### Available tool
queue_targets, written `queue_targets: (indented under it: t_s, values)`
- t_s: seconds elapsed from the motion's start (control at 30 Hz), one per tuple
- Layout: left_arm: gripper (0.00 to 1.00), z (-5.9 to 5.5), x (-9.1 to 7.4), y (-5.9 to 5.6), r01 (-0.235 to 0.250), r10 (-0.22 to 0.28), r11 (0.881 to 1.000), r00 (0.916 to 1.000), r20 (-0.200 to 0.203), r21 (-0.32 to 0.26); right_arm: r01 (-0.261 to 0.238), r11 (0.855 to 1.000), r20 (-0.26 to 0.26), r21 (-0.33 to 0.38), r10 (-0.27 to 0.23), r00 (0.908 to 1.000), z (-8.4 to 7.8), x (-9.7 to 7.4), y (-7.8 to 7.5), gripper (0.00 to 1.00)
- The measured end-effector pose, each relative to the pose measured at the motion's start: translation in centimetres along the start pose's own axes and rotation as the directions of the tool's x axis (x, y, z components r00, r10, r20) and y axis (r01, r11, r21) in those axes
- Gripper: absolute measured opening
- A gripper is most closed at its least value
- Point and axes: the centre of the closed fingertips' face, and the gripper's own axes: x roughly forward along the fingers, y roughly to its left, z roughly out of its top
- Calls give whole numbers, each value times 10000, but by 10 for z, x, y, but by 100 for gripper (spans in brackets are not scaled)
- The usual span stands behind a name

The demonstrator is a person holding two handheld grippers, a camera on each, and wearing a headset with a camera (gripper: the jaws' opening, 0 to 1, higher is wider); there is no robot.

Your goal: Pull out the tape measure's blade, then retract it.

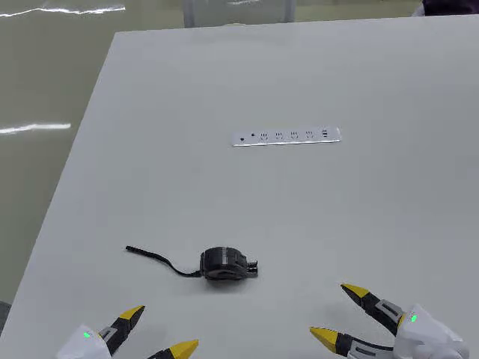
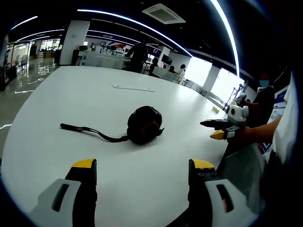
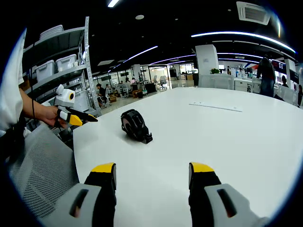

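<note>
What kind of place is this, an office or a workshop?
Most likely a large open-plan office or lab. It has a long white table with a socket strip on it, metal shelves with storage boxes, and long strip lights on a dark ceiling.

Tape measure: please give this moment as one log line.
tape measure: lying on table, untouched | left claw: open | right claw: open

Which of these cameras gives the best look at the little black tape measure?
The left gripper view: the tape measure lies close and large, its strap stretched out sideways. The head view shows it small, from above, strap included. The right gripper view shows it smaller, narrow side on.
</note>
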Motion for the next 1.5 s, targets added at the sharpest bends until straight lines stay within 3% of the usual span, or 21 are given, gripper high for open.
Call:
queue_targets:
  t_s: [0.73, 1.5]
  values:
    - [82, -17, -12, 9, -159, 158, 9998, 9997, -179, -97, 370, 9992, -215, 180, -366, 9991, -13, -21, 3, 68]
    - [83, -18, -19, 5, -164, 162, 9998, 9995, -257, -101, 494, 9988, -427, 64, -491, 9979, -17, -32, 4, 70]
